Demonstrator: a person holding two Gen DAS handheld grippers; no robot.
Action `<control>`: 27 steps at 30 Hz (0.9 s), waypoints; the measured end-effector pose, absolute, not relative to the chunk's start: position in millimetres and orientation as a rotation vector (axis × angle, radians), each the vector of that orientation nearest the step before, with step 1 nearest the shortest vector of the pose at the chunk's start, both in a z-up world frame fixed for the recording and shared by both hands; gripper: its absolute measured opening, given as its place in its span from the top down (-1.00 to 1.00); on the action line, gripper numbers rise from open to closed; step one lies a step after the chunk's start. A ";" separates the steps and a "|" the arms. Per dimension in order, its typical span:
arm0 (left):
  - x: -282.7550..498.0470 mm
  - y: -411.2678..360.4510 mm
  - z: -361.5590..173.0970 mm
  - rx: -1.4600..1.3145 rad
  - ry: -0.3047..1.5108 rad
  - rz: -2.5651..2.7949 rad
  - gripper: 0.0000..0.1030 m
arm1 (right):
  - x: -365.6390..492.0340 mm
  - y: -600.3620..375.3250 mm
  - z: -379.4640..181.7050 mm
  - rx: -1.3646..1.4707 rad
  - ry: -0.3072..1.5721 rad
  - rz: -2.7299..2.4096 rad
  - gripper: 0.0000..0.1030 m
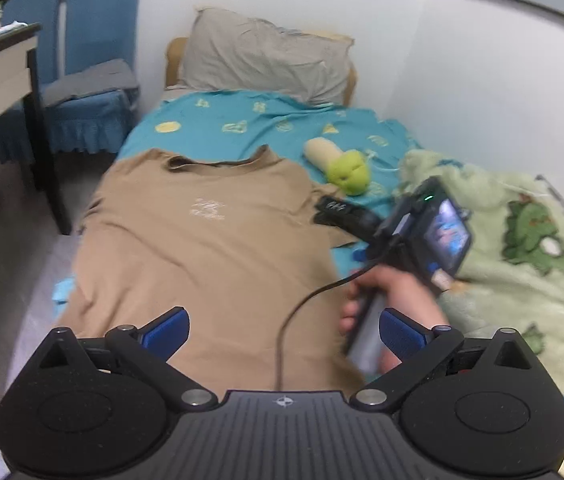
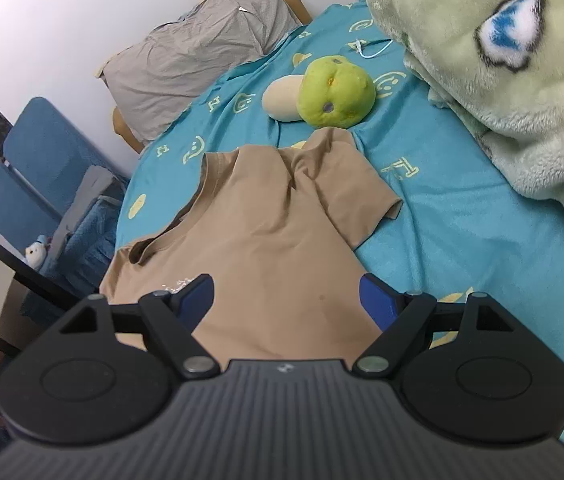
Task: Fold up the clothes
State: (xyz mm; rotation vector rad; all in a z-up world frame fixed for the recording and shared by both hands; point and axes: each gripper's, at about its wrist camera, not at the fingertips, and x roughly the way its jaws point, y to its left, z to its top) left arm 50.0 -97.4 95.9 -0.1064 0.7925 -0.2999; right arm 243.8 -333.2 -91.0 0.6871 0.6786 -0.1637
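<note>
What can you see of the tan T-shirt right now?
The tan T-shirt lies spread flat, front up, on the teal bedsheet, collar towards the pillow. It looks like soft, thin cotton with a small pale chest print. One short sleeve lies out towards the green plush toy. Neither gripper grips it.

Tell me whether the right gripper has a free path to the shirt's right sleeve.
Probably yes. The right gripper is open above the tan T-shirt, and the sleeve lies flat on the blue sheet just ahead, with nothing lying across it.
</note>
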 end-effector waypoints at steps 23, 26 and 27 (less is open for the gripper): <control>61.3 -91.8 121.9 -0.275 0.688 -0.431 -0.99 | 237.0 -342.9 -96.4 0.797 0.711 -0.174 -0.58; 63.8 -91.9 123.1 -0.278 0.677 -0.421 -0.99 | 237.3 -343.9 -97.8 0.803 0.717 -0.177 -0.58; 64.7 -92.2 123.8 -0.275 0.672 -0.418 -0.99 | 237.4 -343.7 -98.4 0.805 0.719 -0.177 -0.58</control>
